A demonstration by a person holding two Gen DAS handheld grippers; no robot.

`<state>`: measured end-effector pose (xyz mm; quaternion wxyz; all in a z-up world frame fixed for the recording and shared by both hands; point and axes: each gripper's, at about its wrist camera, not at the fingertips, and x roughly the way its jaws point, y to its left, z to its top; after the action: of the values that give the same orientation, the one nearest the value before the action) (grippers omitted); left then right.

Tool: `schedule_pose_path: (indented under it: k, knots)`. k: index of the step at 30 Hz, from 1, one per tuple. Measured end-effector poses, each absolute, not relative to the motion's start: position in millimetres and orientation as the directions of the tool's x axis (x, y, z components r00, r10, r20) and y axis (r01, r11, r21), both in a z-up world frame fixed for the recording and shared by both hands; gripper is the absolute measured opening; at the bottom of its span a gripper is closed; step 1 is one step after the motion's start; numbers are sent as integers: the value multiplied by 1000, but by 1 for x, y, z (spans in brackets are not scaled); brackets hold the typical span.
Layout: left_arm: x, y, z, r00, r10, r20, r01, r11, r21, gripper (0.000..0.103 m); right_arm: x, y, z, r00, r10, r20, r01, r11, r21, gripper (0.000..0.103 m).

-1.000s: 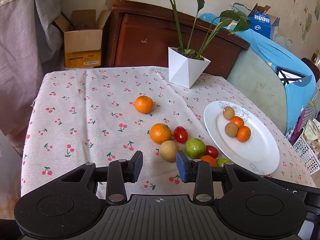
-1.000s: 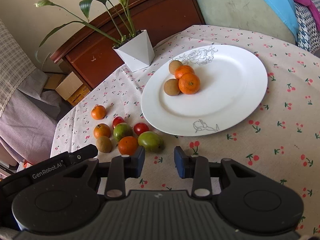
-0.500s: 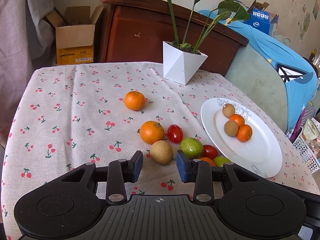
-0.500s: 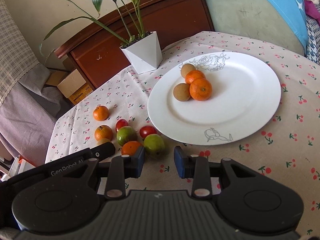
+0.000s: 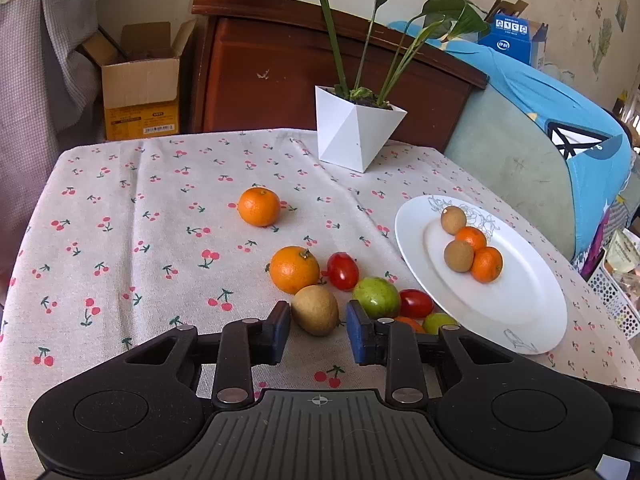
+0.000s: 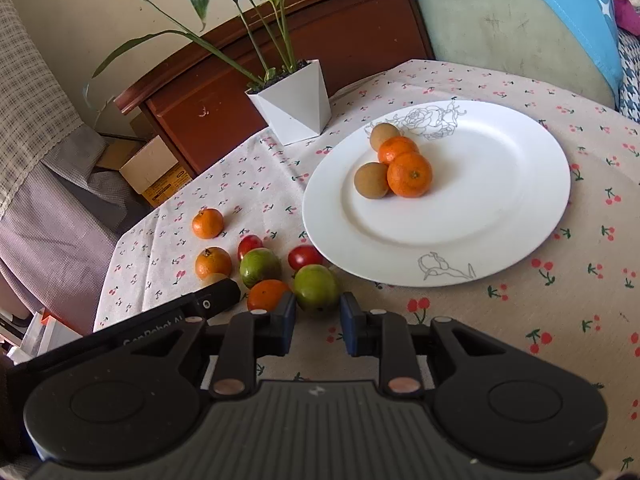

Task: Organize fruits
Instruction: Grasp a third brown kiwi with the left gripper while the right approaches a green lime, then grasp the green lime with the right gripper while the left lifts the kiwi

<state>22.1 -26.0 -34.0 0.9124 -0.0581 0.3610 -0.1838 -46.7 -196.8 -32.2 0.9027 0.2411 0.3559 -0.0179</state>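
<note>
Left wrist view: the left tongs (image 5: 318,330) sit low over the table (image 5: 120,240), their two pads apart, with a brown kiwi (image 5: 315,310) lying on the cloth between the tips, touching neither pad as far as can be seen. Just beyond the kiwi are an orange (image 5: 294,269), a red tomato (image 5: 343,271) and a green fruit (image 5: 376,297); a second orange (image 5: 259,206) lies farther off, alone. To the right, a white plate (image 5: 520,308) holds two small oranges and two brown fruits, bunched together at its far side. A white plant pot (image 5: 356,136) stands at the far edge of the table.

From the right wrist view, the right tongs (image 6: 318,322) are also apart, with another green fruit (image 6: 316,288) resting on the table just ahead of the gap, beside the near left rim of the plate (image 6: 500,200).
</note>
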Motion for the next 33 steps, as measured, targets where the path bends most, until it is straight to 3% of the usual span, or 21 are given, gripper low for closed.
schedule_pose_path:
  k: [17,21,26,33]
  knots:
    - [1,-16,-23,675,-360,-644,283,932,-224,23,-61,-201,-21,749,174,-639,197,863,466,23]
    - [-6,-17,-18,672,-371,-641,294,928,-228,23,-67,-205,-14,756,179,-630,198,854,480,11]
    - [-13,-20,-13,667,-392,-634,310,919,-243,23,-73,-216,-14,754,154,-639,234,846,480,11]
    - [-13,-20,-15,667,-375,-643,298,926,-232,23,-72,-218,-22,747,157,-647,247,837,488,20]
